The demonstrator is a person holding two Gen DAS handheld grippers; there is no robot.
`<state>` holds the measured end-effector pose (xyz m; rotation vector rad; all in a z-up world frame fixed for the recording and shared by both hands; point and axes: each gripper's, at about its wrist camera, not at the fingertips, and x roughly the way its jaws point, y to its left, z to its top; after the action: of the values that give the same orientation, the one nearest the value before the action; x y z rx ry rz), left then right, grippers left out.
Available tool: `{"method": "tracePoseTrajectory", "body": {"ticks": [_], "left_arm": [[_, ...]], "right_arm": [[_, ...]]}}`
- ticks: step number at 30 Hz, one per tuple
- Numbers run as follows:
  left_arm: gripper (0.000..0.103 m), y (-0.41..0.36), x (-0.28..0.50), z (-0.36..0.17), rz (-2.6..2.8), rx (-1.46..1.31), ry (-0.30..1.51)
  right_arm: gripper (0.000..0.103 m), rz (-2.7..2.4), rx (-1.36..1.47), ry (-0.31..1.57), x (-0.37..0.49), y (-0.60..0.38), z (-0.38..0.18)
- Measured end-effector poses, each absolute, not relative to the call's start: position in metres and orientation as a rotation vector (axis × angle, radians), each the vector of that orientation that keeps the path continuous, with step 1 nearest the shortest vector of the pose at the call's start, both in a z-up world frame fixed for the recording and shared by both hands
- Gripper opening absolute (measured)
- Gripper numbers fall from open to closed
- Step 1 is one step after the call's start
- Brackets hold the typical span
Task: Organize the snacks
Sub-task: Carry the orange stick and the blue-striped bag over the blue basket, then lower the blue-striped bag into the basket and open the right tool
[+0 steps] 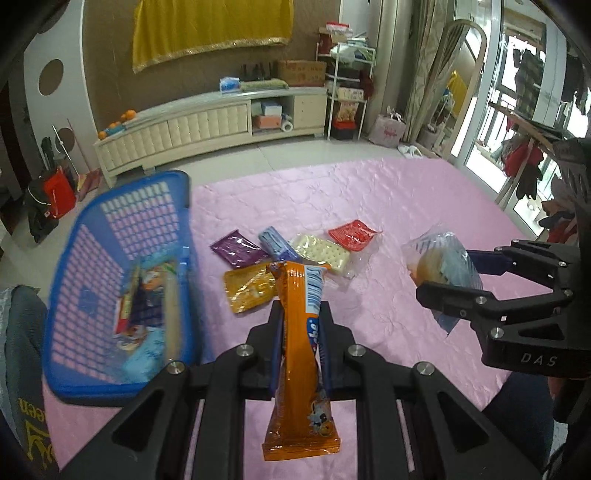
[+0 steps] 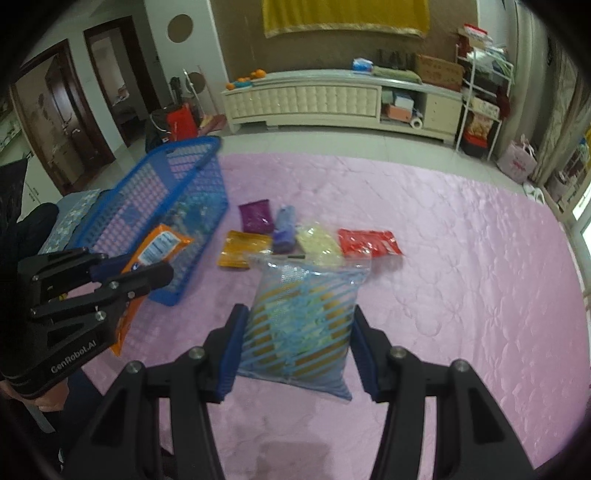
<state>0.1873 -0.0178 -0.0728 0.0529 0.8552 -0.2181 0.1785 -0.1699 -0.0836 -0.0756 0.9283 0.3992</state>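
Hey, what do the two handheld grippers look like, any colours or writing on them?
Both are matte black plastic linkages with silver pivot bolts and blue finger pads. The right gripper carries white "DAS" lettering on its body; the left gripper reads "GenRobot.AI" in white. No cables show. Whatever is worn on the arms can't be made out.

Ahead of your tool, past the pink cover [image 2: 461,240], a long cream cabinet [image 1: 207,127] lines the wall, oranges [image 1: 127,115] on its left end. A yellow cloth [image 1: 210,26] hangs above it, a white rack [image 2: 480,99] to its right.
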Motion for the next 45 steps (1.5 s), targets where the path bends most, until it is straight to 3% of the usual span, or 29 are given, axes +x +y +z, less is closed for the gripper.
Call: {"method": "tracePoseTrajectory", "body": {"ticks": [22, 45], "left_arm": [[0.015, 0.114, 0.153, 0.012, -0.111, 0.069, 0.730], [0.015, 0.196, 0.178, -0.038, -0.052, -0.001, 0.814]], "right_arm": [[0.058, 0.575, -0.128, 0.824, 0.172, -0.035, -0.014], [0.058, 0.605, -0.231, 1.008, 0.211, 0.049, -0.082]]}}
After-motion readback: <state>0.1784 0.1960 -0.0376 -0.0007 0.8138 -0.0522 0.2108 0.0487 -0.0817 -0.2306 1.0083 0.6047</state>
